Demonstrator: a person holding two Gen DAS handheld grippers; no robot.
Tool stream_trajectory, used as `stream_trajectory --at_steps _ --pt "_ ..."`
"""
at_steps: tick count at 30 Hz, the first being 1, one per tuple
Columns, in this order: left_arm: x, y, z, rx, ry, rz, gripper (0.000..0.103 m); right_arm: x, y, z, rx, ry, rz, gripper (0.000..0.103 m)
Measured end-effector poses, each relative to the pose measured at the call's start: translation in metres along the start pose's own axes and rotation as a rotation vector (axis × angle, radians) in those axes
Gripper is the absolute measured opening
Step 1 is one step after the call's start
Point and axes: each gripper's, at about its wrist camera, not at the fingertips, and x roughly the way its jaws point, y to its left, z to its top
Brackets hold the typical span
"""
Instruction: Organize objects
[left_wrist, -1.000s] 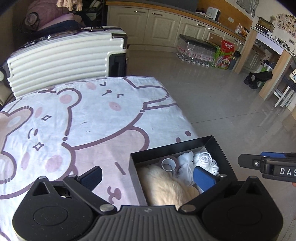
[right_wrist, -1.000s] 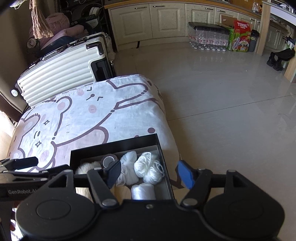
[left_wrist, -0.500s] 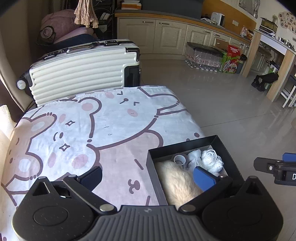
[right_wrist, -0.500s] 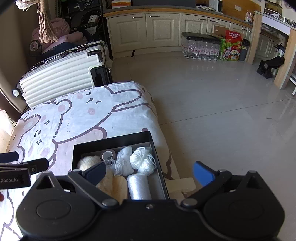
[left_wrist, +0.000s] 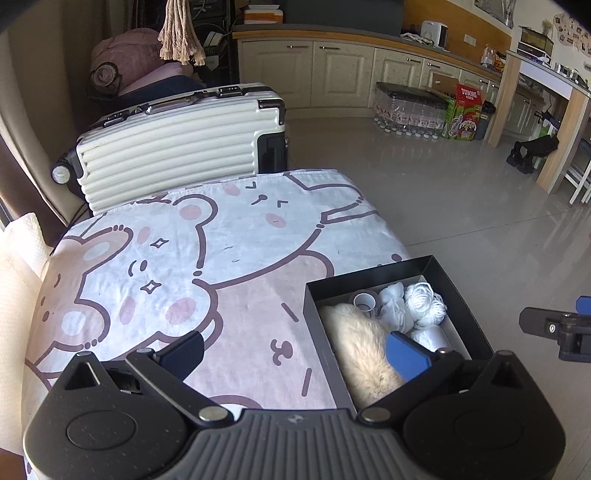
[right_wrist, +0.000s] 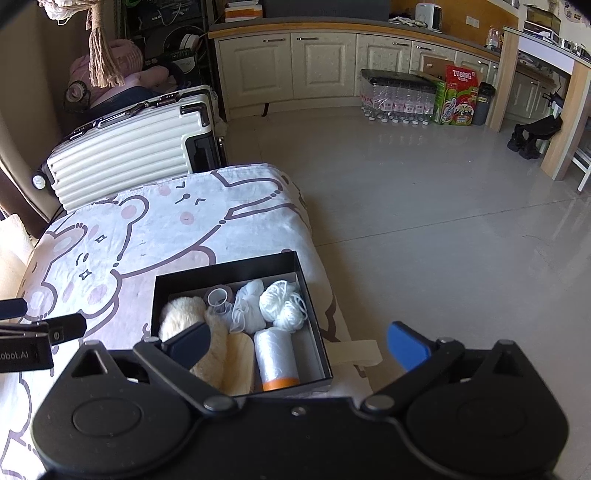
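Left wrist view
Landmark: black box (left_wrist: 399, 271) at the near right corner of the bear-print blanket (left_wrist: 207, 251).
Hidden: the left gripper (left_wrist: 295, 350) covers the box's near end; its right pad overlaps the fluffy cream item (left_wrist: 354, 339).
Tool: jaws spread wide, nothing between them.
Change: more of the blanket and white suitcase (left_wrist: 177, 147) shows than a second ago.

Right wrist view
Hidden: the right gripper (right_wrist: 299, 341) covers part of the box (right_wrist: 229, 271).
Contents: tape ring (right_wrist: 218, 295), mesh pouf (right_wrist: 247, 304), yarn ball (right_wrist: 282, 304).
Axis: plastic-bag roll (right_wrist: 275, 354) lies lengthwise, orange end toward the camera.
Tool: jaws fully spread, empty; narrower a second ago.
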Motion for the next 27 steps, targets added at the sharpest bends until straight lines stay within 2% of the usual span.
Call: stream_trajectory --at_steps 14,27 --pt "-0.013 0.007 -0.005 -0.026 0.003 0.015 0.103 -0.013 0.002 -0.005 -0.004 -0.004 -0.019 0.103" --pt "-0.014 0.0 -0.006 0.0 0.001 0.023 0.103 -0.014 -0.002 -0.008 -0.013 0.0 -0.033 0.103"
